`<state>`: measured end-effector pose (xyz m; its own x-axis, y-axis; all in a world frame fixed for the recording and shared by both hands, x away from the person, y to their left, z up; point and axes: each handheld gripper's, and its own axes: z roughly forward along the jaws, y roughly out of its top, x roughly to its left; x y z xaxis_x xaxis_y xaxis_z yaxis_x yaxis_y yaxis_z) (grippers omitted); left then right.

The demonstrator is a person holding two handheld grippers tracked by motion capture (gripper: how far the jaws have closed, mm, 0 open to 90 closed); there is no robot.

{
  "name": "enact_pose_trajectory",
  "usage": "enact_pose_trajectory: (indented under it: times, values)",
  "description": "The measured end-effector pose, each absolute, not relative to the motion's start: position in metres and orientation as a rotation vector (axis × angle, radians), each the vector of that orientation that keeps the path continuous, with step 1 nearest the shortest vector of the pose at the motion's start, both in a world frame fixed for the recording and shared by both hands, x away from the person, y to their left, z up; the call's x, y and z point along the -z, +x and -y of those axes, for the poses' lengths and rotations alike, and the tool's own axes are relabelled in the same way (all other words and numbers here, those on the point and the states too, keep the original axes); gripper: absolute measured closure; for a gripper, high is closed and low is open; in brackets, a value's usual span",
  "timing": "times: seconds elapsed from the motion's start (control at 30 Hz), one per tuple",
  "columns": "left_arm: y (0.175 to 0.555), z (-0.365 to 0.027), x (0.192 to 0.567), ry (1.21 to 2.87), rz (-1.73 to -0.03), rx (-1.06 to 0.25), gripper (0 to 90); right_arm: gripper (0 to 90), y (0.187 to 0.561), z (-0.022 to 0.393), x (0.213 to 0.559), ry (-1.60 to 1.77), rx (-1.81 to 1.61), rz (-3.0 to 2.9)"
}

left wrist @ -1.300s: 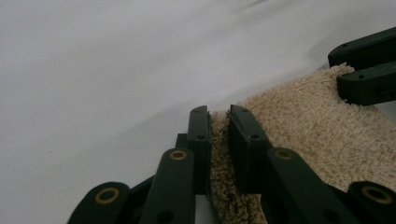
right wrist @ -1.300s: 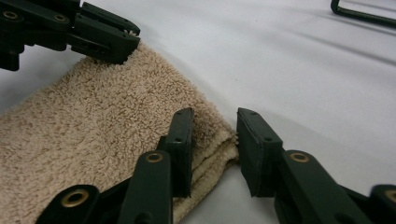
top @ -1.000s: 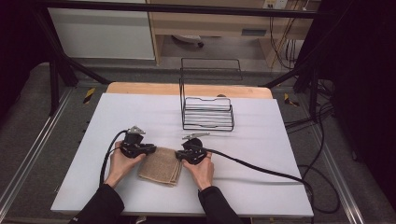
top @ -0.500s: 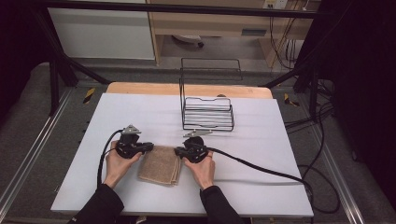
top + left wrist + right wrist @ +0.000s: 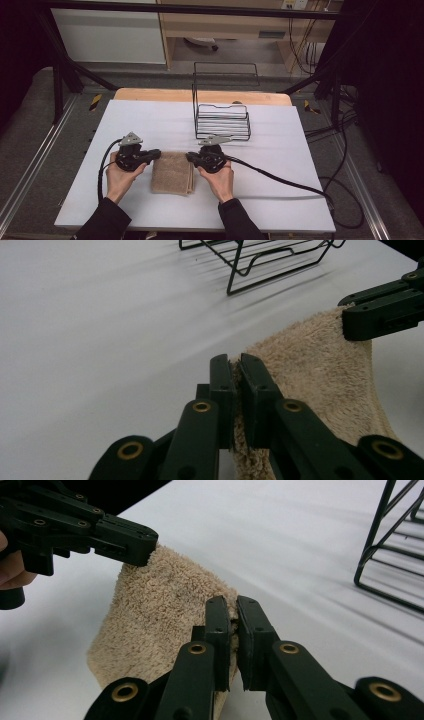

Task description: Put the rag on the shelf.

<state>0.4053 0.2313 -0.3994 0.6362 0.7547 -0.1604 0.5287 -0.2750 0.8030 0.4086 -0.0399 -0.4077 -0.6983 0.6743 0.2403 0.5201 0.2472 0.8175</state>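
Change: since a second ago you have raised the far edge of the towel [image 5: 172, 172] off the table [image 5: 150, 120]; its near part lies where it did, and the left gripper's jaws have just been closing onto the cloth.
Towel: beige terry, folded, well in front of the wire rack [image 5: 222, 122] on your side of the table, between your two hands.
Left gripper [image 5: 154, 154]: jaws pinched narrow on the towel's far left corner, pile showing between the pads [image 5: 250, 390] in the left gripper view.
Right gripper [image 5: 192, 157]: jaws likewise nipped tight on the far right corner, cloth caught between them in the right gripper view.
Rack: empty, upright, beyond the towel and apart from it.
Step in hand: judged to be lifting the far edge, either to fold it back toward you or to carry the towel toward the rack.
Doing it well: keep both corners level with each other so the edge stays straight; move your hands together and hold the same gap, so the cloth neither sags nor drags.
Risk: each grip is at the very corner, so a jerk could pull terry free.
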Motion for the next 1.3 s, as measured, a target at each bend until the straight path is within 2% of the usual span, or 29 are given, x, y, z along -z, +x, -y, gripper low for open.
enact_pose_trajectory:
  times: [1.3]
  values:
    - [0.383, -0.205, 0.357, 1.833, -0.913, -0.406, 84.5, 84.9, 0.393, 0.074, 0.352, 0.897, -1.468, -2.265]
